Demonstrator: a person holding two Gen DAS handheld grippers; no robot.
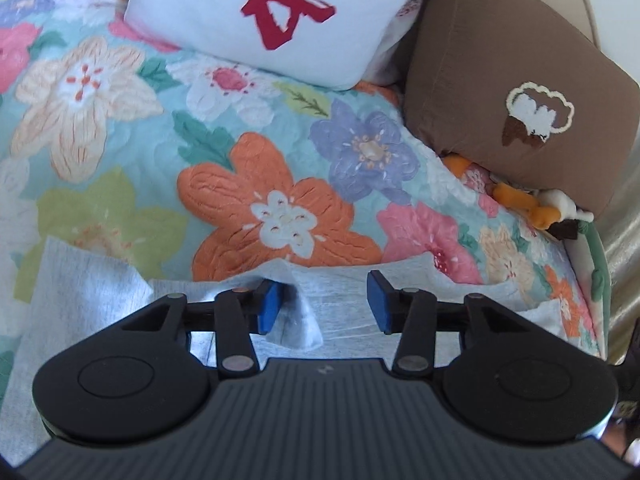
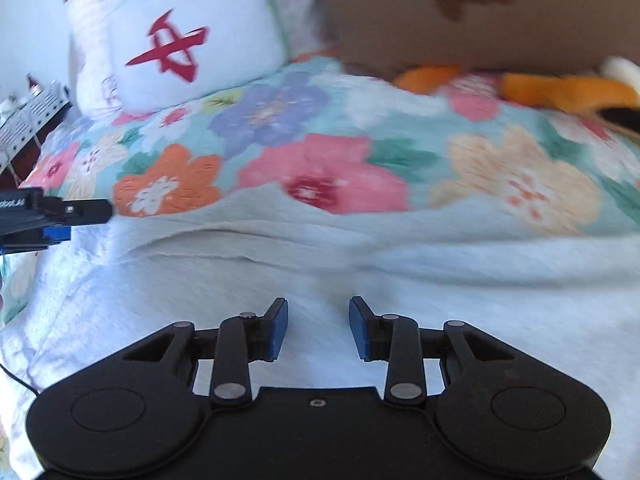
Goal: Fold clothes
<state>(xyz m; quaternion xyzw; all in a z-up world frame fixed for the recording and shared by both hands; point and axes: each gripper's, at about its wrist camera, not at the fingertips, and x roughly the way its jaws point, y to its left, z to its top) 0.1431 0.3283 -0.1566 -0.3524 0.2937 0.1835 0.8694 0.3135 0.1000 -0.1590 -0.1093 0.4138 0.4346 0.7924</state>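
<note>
So both tongs, left (image 1: pixel 324 300) and right (image 2: pixel 319 328), are open over the grey garment (image 1: pixel 348 296) on the bed (image 1: pixel 120 120); one fold's maybe done, blur hides it.

Two claw-mounted fisheyes, low and close, angled down across the floral quilt (image 1: pixel 120 132), both toward the pillows (image 2: pixel 180 40).

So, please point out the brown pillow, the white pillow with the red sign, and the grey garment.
brown pillow (image 1: pixel 500 76), left wrist view, plain front face.
white pillow (image 1: pixel 224 20), left wrist view, front face.
grey garment (image 1: pixel 92 288), left wrist view, flat left part.
</note>
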